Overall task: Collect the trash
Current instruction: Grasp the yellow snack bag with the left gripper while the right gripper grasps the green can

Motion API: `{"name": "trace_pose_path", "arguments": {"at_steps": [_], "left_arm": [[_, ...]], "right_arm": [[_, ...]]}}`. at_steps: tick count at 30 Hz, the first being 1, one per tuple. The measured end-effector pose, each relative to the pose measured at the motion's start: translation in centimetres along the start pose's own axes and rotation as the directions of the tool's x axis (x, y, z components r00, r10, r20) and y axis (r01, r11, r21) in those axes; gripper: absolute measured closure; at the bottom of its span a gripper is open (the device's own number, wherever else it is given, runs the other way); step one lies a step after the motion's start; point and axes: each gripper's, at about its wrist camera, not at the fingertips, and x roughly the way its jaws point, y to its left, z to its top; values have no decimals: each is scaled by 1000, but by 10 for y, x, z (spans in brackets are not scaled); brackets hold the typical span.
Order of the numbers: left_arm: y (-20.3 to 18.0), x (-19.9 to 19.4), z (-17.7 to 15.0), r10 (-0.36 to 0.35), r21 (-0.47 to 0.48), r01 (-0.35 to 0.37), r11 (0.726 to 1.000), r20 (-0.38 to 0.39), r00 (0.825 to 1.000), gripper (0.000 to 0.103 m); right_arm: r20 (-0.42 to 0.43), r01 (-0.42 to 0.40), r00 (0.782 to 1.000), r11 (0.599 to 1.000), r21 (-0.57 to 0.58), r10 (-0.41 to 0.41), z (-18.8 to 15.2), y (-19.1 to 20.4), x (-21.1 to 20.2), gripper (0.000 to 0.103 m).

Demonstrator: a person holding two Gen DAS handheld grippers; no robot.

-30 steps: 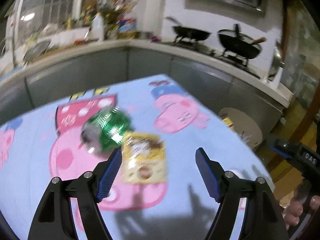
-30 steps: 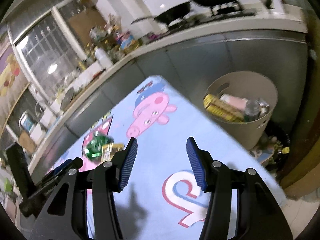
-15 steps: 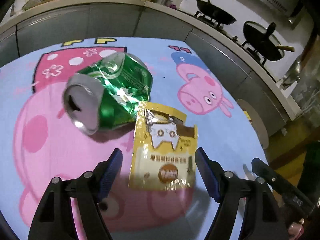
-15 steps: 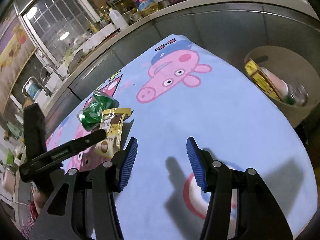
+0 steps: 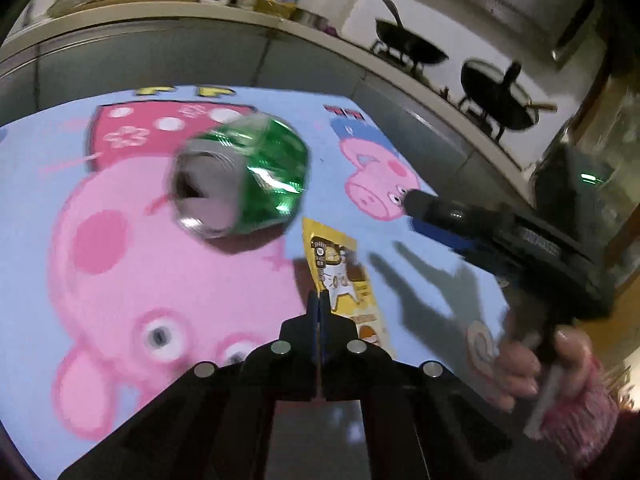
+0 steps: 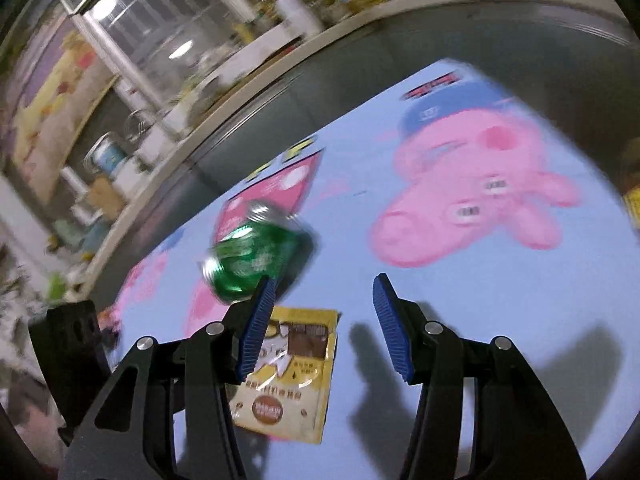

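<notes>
A yellow snack packet (image 5: pixel 348 280) lies on the pig-print tablecloth (image 5: pixel 40 168) just right of a crushed green can (image 5: pixel 256 176). My left gripper (image 5: pixel 319 304) is shut, its pads meeting on the packet's left side, so only the right half of the packet shows. In the right wrist view the packet (image 6: pixel 296 372) sits under my open right gripper (image 6: pixel 323 280), with nothing between the pads, and the can (image 6: pixel 256 256) lies just beyond its left finger. The right gripper (image 5: pixel 416 212) reaches in from the right, held by a hand (image 5: pixel 532 364).
A grey kitchen counter runs behind the table, with two black woks (image 5: pixel 408 48) on the stove and bottles and boxes (image 6: pixel 296 12) along the window side. The table's far corner (image 5: pixel 352 104) lies near the counter. The left gripper's body (image 6: pixel 68 344) is at the left.
My left gripper came down over the yellow packet and went from wide open to shut on it. My right gripper swung left, away from the bin, to hover by the can and packet.
</notes>
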Motion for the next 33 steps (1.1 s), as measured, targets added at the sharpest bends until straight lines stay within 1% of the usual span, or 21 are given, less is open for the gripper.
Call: {"name": "trace_pose_path", "arguments": {"at_steps": [1,2,4,5,6,8,9,10,11,12,13,16,19,21,23,25,26,29,31,32,33], "left_arm": [[7,-10,-2,0,-12,0,1000,14,1000,102],[16,-25,-5,6,-29,-6,1000,33,999,102],[28,-42,-7,25,-55,-22,998,57,998,102],[34,-50,-8,35,-69,-30,997,68,997,103],[40,-59,-9,44,-85,-37,996,81,996,102],[49,-72,-11,71,-106,-61,992,97,993,103],[52,-76,-12,78,-113,-67,991,102,992,102],[53,-77,-12,82,-117,-69,991,105,991,102],[53,-79,-12,86,-120,-73,990,108,990,102],[53,-80,-12,90,-120,-76,990,112,990,102],[53,-80,-12,89,-120,-75,990,114,989,103],[47,-79,-7,78,-109,-65,992,119,990,103],[42,-78,-1,49,-102,-37,994,121,991,103],[35,-77,3,40,-89,-29,996,122,992,103],[27,-74,7,30,-72,-21,997,122,992,102],[14,-68,14,17,-45,-11,999,117,993,103],[6,-65,17,9,-29,-5,1000,112,994,103],[-18,-50,28,-21,22,19,1000,96,995,103],[-35,-37,36,-34,62,28,998,88,996,103],[-44,-29,40,-36,77,30,997,80,996,103],[-49,-23,42,-44,81,38,996,72,996,103]], "right_arm": [[-22,-21,1000,1000,2,21,2,2,9,52],[-62,-63,996,998,24,64,4,3,25,52],[-109,-117,986,990,76,125,5,2,48,52],[-118,-130,983,987,90,140,5,3,56,52],[-120,-135,982,986,99,146,6,3,65,54],[-97,-150,982,984,96,160,9,8,74,54],[-99,-177,977,978,107,187,11,11,80,59],[-104,-184,975,977,110,196,12,14,86,69],[-113,-181,975,978,103,193,11,19,92,88],[-122,-179,974,978,103,191,11,21,95,91],[-121,-180,974,978,109,193,10,22,96,91],[-73,-171,981,982,85,178,8,25,78,93],[-30,-162,986,982,97,166,10,18,56,94],[12,-142,990,985,94,142,9,9,31,94],[34,-110,994,989,97,107,10,-4,13,95],[53,-80,996,991,109,75,10,-19,-6,97],[69,-64,996,991,119,56,9,-29,-19,103],[123,-4,992,988,156,-15,10,-62,-57,103],[136,34,989,984,175,-58,11,-82,-73,103],[125,44,990,978,206,-71,10,-95,-80,103],[115,20,992,973,229,-48,9,-103,-82,103]]}}
